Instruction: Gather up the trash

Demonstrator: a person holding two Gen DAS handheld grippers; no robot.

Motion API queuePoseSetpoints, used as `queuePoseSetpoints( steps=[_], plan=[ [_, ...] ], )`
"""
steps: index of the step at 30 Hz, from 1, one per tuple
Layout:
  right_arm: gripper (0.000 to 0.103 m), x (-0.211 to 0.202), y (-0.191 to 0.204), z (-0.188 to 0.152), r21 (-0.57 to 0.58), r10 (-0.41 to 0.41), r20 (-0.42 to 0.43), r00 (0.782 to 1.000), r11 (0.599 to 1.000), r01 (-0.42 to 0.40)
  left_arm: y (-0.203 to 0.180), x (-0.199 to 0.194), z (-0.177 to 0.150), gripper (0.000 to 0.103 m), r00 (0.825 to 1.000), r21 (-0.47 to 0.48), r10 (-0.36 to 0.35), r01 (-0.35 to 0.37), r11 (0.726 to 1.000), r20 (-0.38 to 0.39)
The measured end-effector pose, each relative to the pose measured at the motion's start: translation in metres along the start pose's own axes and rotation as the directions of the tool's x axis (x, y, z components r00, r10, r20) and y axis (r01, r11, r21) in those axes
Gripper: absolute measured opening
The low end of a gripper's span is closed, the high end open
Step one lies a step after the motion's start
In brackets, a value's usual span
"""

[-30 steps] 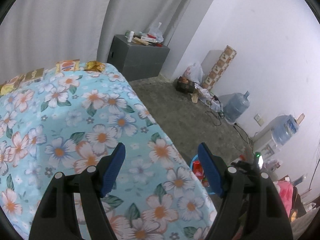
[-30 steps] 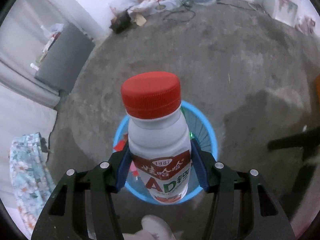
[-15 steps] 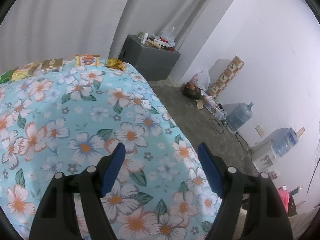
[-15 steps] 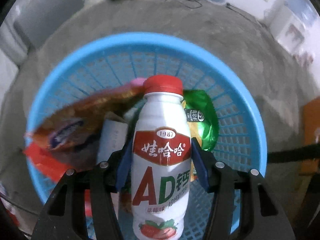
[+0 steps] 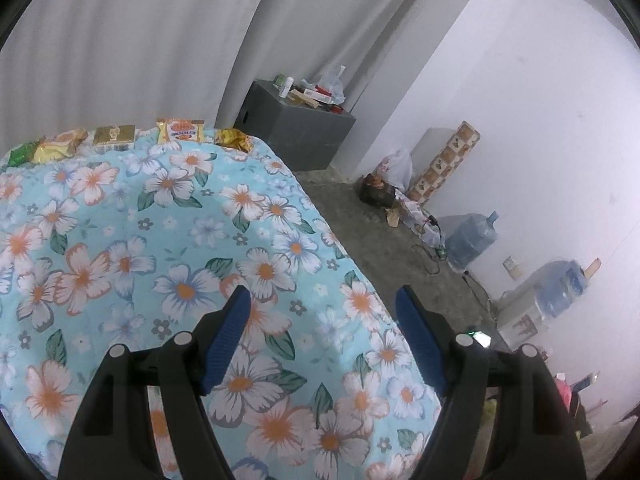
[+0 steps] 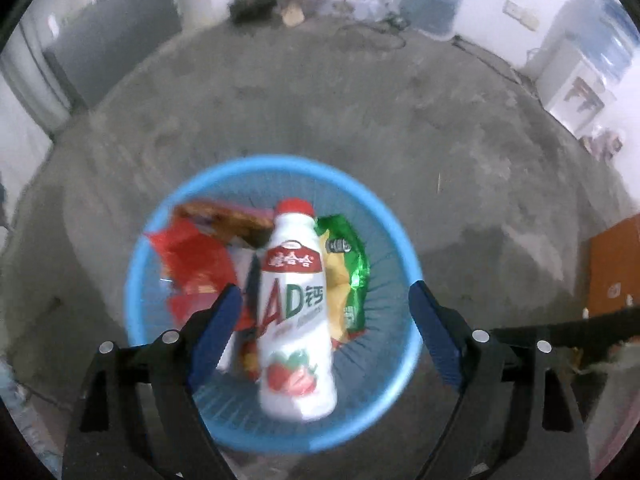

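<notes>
In the right wrist view a white drink bottle with a red cap hangs blurred over the blue basket on the concrete floor. My right gripper has its jaws opening, and the pads stand clear of the bottle on both sides. Red, brown and green wrappers lie in the basket. In the left wrist view my left gripper is open and empty over a floral blue cloth. Several snack packets line the cloth's far edge.
A dark grey box with clutter on top stands by the curtain. Water jugs, cables and bags lie along the white wall. An orange cabinet is at the right of the basket.
The right gripper let go of the bottle, which now drops into the basket; the gripper has drawn back from the basket. The left gripper moved further over the cloth.
</notes>
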State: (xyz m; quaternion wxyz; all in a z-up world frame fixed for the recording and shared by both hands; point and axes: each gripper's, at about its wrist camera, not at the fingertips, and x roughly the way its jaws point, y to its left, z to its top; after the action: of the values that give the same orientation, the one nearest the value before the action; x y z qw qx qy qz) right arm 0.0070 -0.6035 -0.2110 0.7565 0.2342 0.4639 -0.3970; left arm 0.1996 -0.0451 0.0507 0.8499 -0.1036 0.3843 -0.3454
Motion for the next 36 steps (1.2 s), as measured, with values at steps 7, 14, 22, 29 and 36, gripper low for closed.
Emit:
queuePoseSetpoints(
  steps=[7, 14, 22, 29, 36],
  plan=[
    [0.087, -0.141, 0.006, -0.012, -0.037, 0.174, 0.186, 0.967, 0.985, -0.170, -0.008, -0.028, -0.018, 0.086, 0.999, 0.042, 0.044, -0.045, 0.998, 0.011],
    [0.095, -0.291, 0.070, -0.080, -0.253, 0.409, 0.324, 0.853, 0.906, -0.338, -0.024, -0.062, -0.055, 0.097, 0.986, 0.090, 0.160, -0.164, 0.982, 0.044],
    [0.095, -0.385, 0.152, -0.169, -0.506, 0.601, 0.347, 0.720, 0.767, -0.396, -0.050, -0.098, -0.104, 0.097, 0.918, 0.131, 0.359, -0.382, 0.915, 0.167],
    [0.095, -0.396, 0.199, -0.230, -0.648, 0.617, 0.300, 0.727, 0.692, -0.320, -0.051, -0.112, -0.134, 0.097, 0.809, 0.095, 0.561, -0.581, 0.808, 0.177],
    [0.095, -0.368, 0.207, -0.257, -0.671, 0.484, 0.221, 0.847, 0.705, -0.228, -0.033, -0.102, -0.157, 0.097, 0.775, 0.059, 0.631, -0.631, 0.773, 0.026]
  ],
)
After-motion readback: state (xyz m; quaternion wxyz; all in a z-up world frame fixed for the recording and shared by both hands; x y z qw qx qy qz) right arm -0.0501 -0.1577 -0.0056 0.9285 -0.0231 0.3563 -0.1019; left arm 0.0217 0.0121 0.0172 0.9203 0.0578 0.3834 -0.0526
